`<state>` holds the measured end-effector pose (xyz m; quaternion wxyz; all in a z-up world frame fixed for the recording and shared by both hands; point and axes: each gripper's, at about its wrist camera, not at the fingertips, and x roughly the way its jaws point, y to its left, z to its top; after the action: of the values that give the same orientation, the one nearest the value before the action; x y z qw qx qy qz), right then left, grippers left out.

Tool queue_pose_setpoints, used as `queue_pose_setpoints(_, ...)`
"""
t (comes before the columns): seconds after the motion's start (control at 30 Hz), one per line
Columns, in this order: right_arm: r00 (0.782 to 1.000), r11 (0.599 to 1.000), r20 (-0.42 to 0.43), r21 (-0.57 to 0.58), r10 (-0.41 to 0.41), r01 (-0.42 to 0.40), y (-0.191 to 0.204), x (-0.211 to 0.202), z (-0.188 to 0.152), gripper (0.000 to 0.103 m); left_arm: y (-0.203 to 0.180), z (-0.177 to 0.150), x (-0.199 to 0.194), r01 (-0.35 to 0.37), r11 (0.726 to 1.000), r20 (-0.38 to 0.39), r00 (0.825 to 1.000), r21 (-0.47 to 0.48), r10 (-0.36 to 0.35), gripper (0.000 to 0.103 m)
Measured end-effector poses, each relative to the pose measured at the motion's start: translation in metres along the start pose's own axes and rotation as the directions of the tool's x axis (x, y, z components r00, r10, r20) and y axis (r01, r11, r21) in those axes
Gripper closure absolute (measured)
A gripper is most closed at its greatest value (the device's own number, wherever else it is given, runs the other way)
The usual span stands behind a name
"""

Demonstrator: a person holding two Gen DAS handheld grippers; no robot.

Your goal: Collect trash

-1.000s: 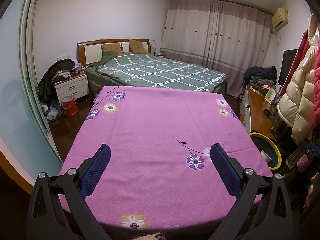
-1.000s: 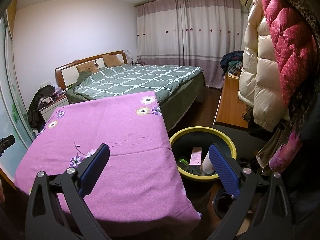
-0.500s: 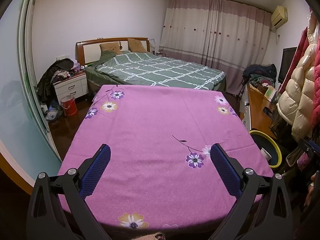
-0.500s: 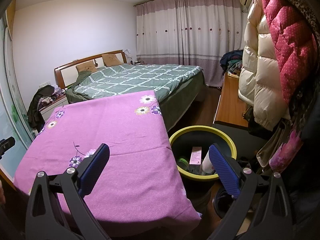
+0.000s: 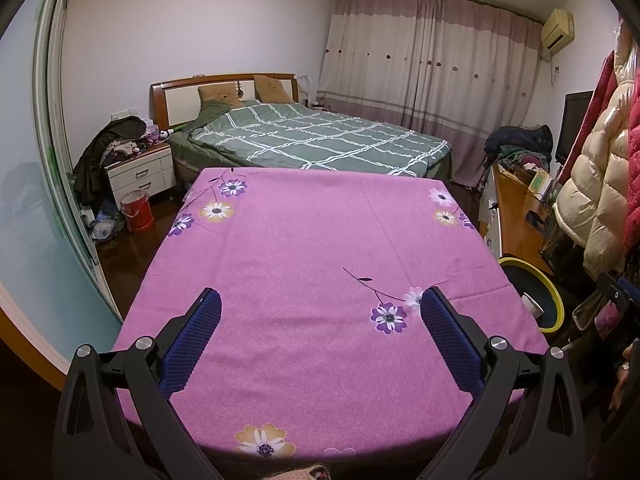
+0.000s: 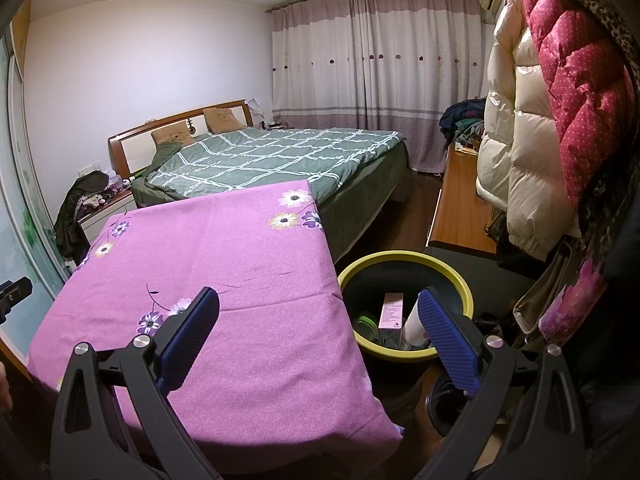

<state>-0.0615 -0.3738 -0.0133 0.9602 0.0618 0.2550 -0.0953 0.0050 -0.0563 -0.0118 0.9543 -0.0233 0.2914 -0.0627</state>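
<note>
I count two tools, my left tool [image 5: 318, 300] and my right tool [image 6: 318, 300], each with two blue-padded fingers set wide apart and nothing between them. There is one desk [image 5: 320, 248] under one purple flowered cloth. One yellow-rimmed bin [image 6: 404, 356] stands beside it; inside I can make out one pink box [image 6: 390, 311], one white tube [image 6: 412, 326] and one green-lidded jar [image 6: 366, 319]. One bed [image 6: 276, 156] carries two pillows [image 6: 218, 119]. One red bucket [image 5: 137, 211] sits on the floor.

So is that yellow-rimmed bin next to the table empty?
No: in the right wrist view the yellow-rimmed bin already holds a pink box, a white bottle and a green-lidded jar.
</note>
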Motion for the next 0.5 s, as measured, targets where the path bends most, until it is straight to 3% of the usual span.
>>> queue_pose_setpoints(0.5, 1.000, 1.000, -0.007, 0.004, 0.004, -0.004, 0.0012, 0.0034, -0.0043, 0.008, -0.0020, -0.0045, 0.0018, 0.000, 1.000, -0.004, 1.000, 0.004, 0.000, 0.005)
